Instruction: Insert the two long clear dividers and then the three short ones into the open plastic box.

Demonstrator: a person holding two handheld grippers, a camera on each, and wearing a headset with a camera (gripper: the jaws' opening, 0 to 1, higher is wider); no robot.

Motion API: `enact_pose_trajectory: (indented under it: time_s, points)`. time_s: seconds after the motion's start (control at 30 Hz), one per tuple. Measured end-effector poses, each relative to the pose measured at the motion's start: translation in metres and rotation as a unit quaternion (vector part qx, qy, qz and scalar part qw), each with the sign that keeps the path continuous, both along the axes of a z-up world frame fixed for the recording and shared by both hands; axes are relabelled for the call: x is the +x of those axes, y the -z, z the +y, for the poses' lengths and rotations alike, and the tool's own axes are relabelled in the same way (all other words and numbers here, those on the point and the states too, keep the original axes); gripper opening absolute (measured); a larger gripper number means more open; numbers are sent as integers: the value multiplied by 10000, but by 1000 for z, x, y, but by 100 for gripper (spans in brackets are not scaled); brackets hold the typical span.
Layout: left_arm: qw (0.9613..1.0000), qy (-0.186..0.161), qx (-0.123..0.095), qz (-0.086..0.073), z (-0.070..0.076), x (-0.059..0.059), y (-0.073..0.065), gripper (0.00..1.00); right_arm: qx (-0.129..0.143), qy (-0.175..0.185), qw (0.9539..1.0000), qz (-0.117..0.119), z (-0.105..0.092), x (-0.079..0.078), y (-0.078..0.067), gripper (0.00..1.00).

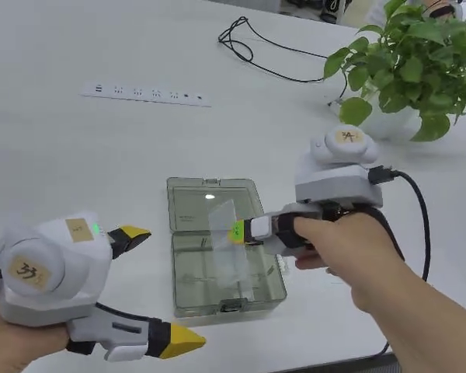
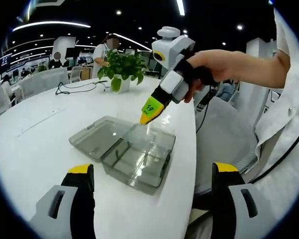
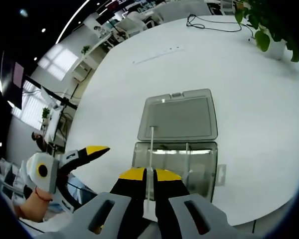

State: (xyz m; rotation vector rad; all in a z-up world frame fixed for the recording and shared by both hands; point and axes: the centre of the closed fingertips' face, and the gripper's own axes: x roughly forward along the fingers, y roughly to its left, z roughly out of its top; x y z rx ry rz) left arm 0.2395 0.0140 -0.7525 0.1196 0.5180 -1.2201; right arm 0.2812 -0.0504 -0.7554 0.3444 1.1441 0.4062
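A clear divider (image 1: 225, 249) is hanging over the open plastic box (image 1: 175, 272) in the lower middle of the head view, above the base tray. My right gripper (image 1: 238, 231) is pinching one edge of it, jaws closed narrow on the sheet. In the right gripper view the divider is showing edge-on as a thin pale line running forward from the jaws at bottom centre.

I am judging it light, thin, fairly stiff, slippery and easy to crack. Gripping that edge near its middle and keeping the sheet square to the tray seems wisest.

My left gripper (image 1: 171, 285) is hovering at the lower left, jaws spread wide, holding nothing. The box is sitting on the white desk (image 1: 78, 171), lid lying flat behind the tray.

The sheet's transparency is blurring its outline. I cannot tell whether it is a long or a short piece, whether its far edge is touching the tray, or whether other dividers are already seated.
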Motion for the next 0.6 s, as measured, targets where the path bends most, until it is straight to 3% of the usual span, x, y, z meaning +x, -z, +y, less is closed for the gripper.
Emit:
enact_pose_trajectory:
  time_s: [0.23,0.6]
  points:
    - [9999,10,-81,69,0,0,3,99,-47,59,9996,286,-2,-5,22,6]
    - [9997,-67,-172,183,-2,1,4,98,-224,-21,9992,344,-2,-1,31,6]
